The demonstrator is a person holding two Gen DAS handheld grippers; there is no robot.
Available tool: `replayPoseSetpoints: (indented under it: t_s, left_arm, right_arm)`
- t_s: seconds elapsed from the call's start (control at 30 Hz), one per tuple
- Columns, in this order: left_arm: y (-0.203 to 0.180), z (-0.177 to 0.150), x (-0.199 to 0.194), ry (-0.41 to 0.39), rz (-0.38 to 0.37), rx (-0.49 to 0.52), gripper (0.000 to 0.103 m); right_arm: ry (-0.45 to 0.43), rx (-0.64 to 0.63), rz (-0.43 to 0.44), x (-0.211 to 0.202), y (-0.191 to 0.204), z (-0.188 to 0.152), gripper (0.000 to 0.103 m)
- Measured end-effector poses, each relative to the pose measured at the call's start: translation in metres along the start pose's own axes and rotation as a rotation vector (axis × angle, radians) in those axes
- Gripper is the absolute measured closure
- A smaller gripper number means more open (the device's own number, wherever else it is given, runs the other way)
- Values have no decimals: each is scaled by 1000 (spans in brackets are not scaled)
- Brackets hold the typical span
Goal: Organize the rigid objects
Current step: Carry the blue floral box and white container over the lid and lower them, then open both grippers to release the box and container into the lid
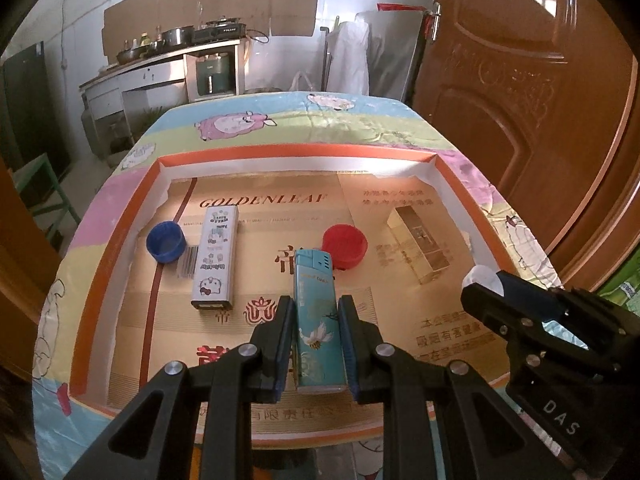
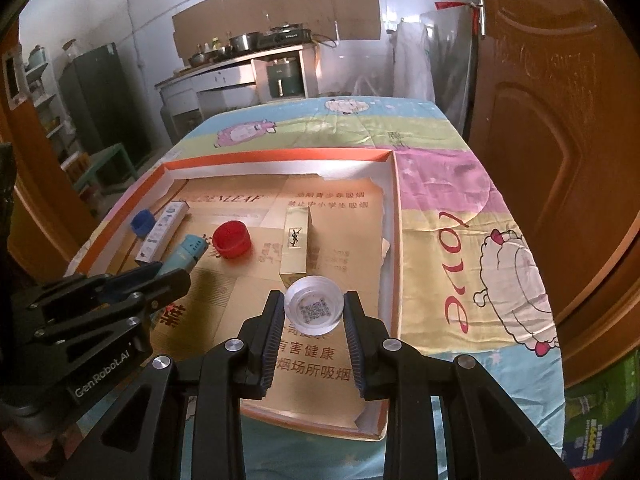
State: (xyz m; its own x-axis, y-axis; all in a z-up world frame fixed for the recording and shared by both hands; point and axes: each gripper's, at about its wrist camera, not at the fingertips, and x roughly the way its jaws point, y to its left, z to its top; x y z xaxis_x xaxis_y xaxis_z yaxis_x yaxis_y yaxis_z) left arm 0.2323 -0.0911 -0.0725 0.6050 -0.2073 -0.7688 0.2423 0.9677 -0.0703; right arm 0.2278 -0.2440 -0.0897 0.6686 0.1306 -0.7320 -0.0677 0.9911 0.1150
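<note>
My left gripper [image 1: 315, 312] is shut on a teal lighter [image 1: 318, 320], held over the shallow orange-rimmed box [image 1: 296, 150]. My right gripper [image 2: 314, 304] is shut on a clear round cap [image 2: 314, 309] with a QR code inside, just in front of a gold YSL box [image 2: 295, 245]. In the box lie a white cartoon-printed lighter [image 1: 215, 258], a blue cap [image 1: 166, 241] and a red cap [image 1: 344, 245]. In the right wrist view the teal lighter [image 2: 188, 254], red cap [image 2: 231, 239], blue cap [image 2: 142, 222] and white lighter [image 2: 162, 232] lie to the left.
The box sits on a table with a pastel cartoon-sheep cloth [image 2: 460, 216]. A brown wooden door [image 1: 528, 92] stands close on the right. A kitchen counter with pots [image 1: 176, 46] is behind the table. The right gripper's body [image 1: 532, 332] is at the left view's lower right.
</note>
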Motion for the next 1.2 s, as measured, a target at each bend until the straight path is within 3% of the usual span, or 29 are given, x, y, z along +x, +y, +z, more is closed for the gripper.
replayPoseSetpoints:
  t_s: [0.83,1.2]
  left_arm:
    - [-3,-5,13,15,11,18,80]
    - [3,-6,11,3,-28,-2,75]
  right_arm:
    - [22,-56,-50,13,9,-2,72]
    - [12,-64,-55,15,12,-4,72]
